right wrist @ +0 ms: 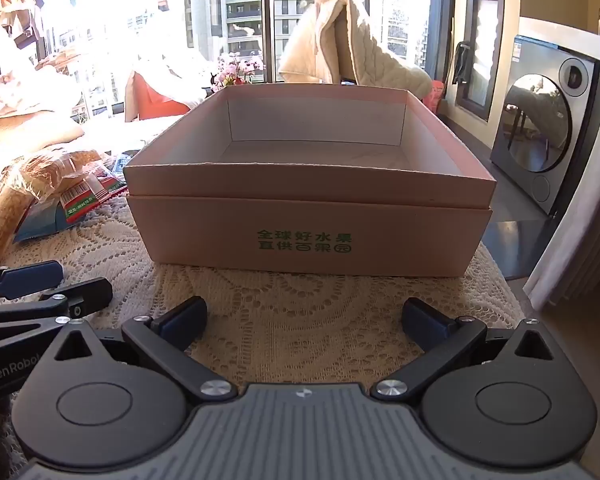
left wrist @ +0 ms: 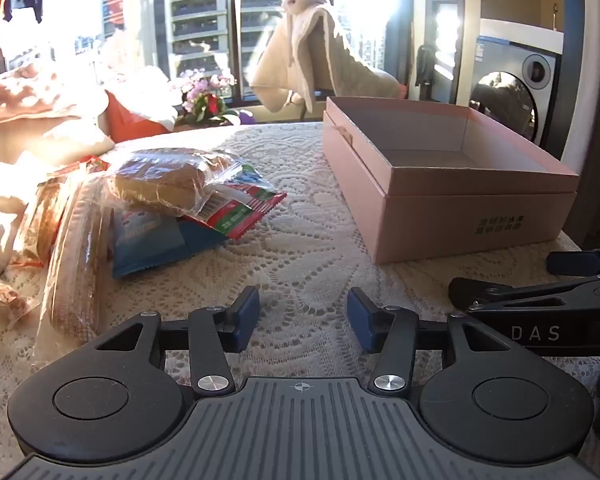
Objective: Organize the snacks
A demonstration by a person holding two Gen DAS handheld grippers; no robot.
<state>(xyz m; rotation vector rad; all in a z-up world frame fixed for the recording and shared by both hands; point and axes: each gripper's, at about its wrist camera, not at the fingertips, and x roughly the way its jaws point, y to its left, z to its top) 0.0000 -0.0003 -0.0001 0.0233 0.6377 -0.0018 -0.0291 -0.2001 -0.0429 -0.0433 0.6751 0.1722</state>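
The empty pink cardboard box waits for filling; the crinkly plastic-wrapped snack packets lie heaped left of it. Left gripper and right gripper hover before it, jaws apart, holding nothing.

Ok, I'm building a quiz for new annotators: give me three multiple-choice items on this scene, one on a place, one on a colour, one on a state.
1. Where is the snack pile relative to the box, seen from the left wrist?
A. Left of it
B. Inside it
C. Right of it

2. What colour is the box's outside?
A. Blue
B. Pink
C. Black

3. How do the jaws of the right gripper stand?
A. Shut on a snack
B. Shut on the box rim
C. Wide open, nothing between them

Key:
1 A: the bags lie on the lace cloth to the box's left.
2 B: its walls are pink with green print.
3 C: only cloth shows between the blue pads.
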